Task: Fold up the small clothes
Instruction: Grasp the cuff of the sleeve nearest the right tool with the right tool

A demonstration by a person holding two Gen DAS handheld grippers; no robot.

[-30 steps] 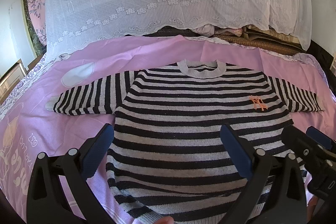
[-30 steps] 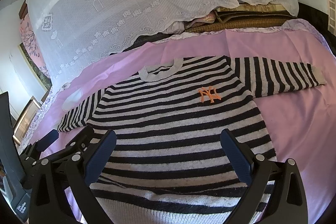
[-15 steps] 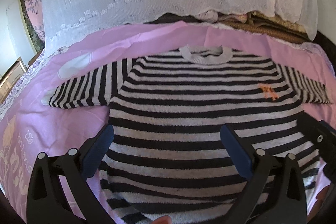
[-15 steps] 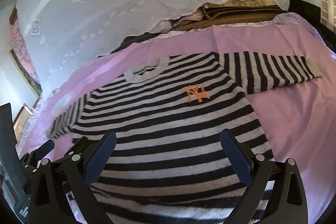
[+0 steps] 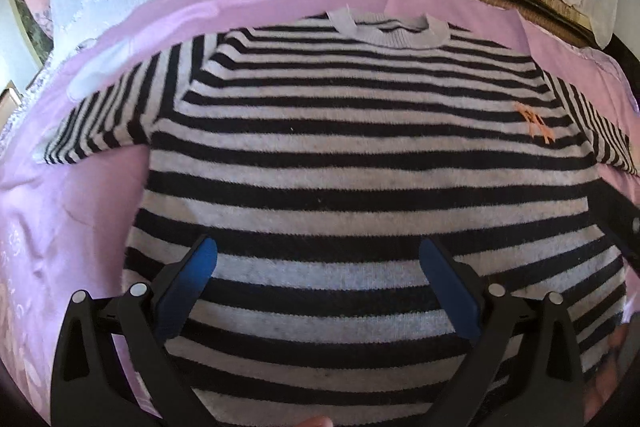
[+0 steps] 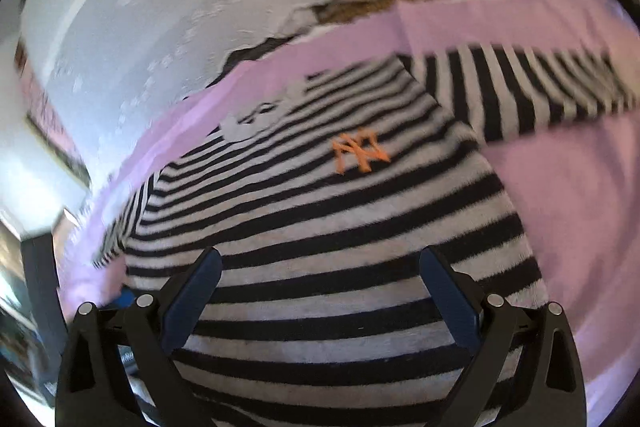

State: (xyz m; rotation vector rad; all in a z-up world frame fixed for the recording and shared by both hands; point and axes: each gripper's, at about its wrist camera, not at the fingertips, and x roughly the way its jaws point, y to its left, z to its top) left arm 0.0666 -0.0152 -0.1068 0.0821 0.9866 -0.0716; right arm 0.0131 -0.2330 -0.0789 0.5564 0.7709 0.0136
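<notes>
Hovering low over the hem end of the striped sweater (image 5: 360, 163), left hand-held gripper (image 5: 318, 275) and right hand-held gripper (image 6: 320, 279) both have jaws spread wide, holding nothing. Sweater lies flat, face up on the pink bedsheet (image 5: 72, 211), long axis running straight away from both grippers toward the collar (image 5: 392, 27), sleeves out sideways. Left is nearer the left sleeve (image 5: 116, 115), right nearer the right sleeve (image 6: 532, 87); likely sleeve fold-ins first.

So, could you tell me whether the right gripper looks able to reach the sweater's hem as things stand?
Probably yes: the right gripper hangs open just above the striped sweater near its lower edge, with nothing between them. The hem itself lies below the frame, so I cannot confirm contact.
</notes>
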